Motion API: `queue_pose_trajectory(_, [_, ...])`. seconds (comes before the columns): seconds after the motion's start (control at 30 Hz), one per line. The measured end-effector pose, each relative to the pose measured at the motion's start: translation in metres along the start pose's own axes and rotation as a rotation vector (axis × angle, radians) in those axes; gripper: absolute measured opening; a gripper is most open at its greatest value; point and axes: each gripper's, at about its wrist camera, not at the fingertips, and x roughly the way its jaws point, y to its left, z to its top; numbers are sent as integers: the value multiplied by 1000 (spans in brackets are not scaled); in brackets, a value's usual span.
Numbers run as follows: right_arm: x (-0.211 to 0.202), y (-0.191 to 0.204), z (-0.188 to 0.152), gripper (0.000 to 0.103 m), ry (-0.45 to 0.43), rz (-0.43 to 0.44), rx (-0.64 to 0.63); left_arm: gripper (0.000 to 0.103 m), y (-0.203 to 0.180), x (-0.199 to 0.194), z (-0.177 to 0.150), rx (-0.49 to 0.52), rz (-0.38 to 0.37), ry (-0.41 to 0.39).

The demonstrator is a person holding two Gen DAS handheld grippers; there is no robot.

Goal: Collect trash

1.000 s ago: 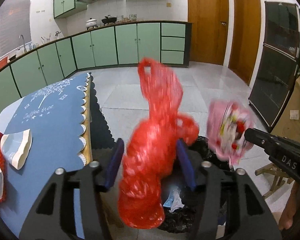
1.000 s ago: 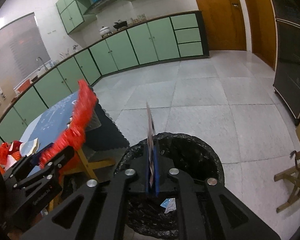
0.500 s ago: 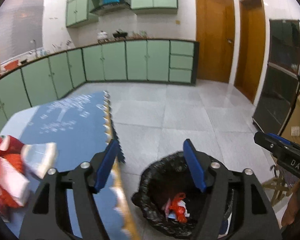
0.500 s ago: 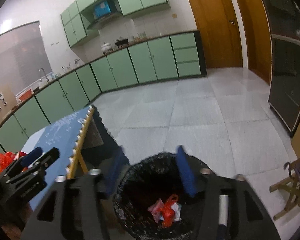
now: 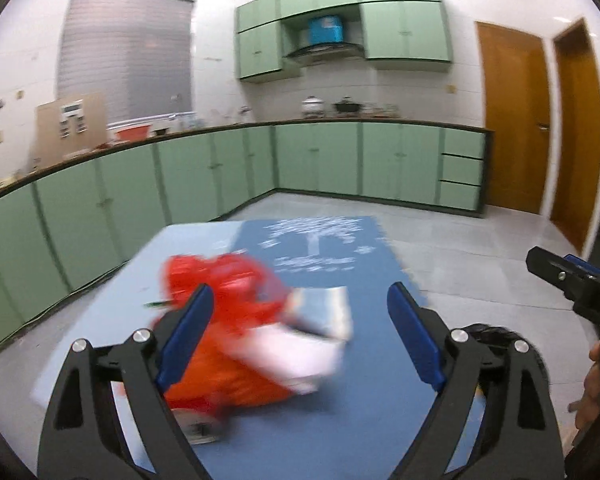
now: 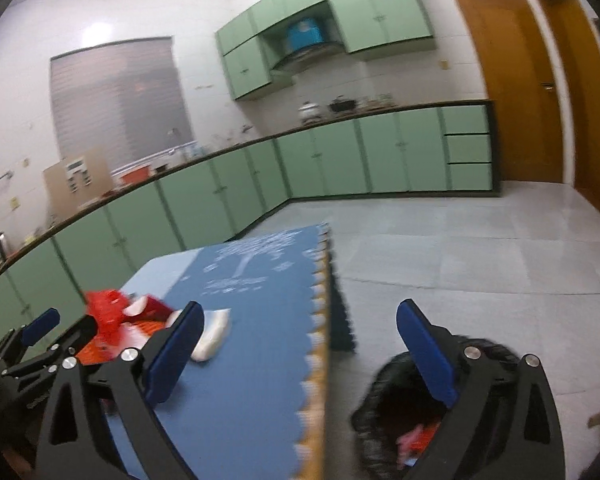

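Observation:
A blurred pile of trash lies on the blue table (image 5: 340, 432): red plastic bags (image 5: 224, 292), a white wrapper (image 5: 296, 352) and a grey-white packet (image 5: 326, 310). My left gripper (image 5: 300, 336) is open and empty, hovering over this pile. In the right wrist view the same pile (image 6: 116, 320) and packet (image 6: 214, 334) sit at the table's left, with the left gripper (image 6: 40, 344) beside them. My right gripper (image 6: 296, 360) is open and empty, between the table edge and the black-lined trash bin (image 6: 404, 412), which holds red and pink trash (image 6: 416, 438).
The table's scalloped edge (image 6: 318, 360) runs down the middle of the right wrist view. Green cabinets (image 5: 320, 160) line the far walls. Wooden doors (image 5: 512, 120) stand at the right. Tiled floor (image 6: 460, 248) lies beyond the bin.
Both grippers dropped their trash into the bin and opened. Both then swung left from the bin toward the table; the left now hovers over the trash pile.

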Motion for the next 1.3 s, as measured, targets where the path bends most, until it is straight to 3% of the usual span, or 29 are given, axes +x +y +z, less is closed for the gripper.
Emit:
queue_pose_trajectory(0.23, [44,84,-18,92,80,133,-69,85,77,-2,-11,-42,124,69])
queue_pose_trajectory(0.33, [55,107,-21,89,81,151,-97,85,99,-1,-16,-51,156,86])
queue_pose_trajectory(0.67, [85,153,-28,77,72,202,-109,76,127,19,-37,-99,127,152])
queue_pose_trajectory(0.9, [105,174,-29,71,88,234,-135,76,133,24,-40,-138,117,145])
queue_pose_trajectory(1.03, [115,181,-31,52,121,266,-146,76,133,28,-42,-155,107,154])
queue_pose_trajectory(1.1, [117,183,-32,37,137,291,-151,76,133,30,-44,-156,106,159])
queue_pose_trajectory(1.17, [120,185,-33,12,160,323,-156,76,133,32,-45,-156,102,165])
queue_pose_trajectory(1.23, [118,184,-34,7,164,343,-158,76,132,35,-47,-159,94,173])
queue_pose_trajectory(1.3, [114,182,-33,5,157,352,-156,67,131,38,-47,-161,82,185])
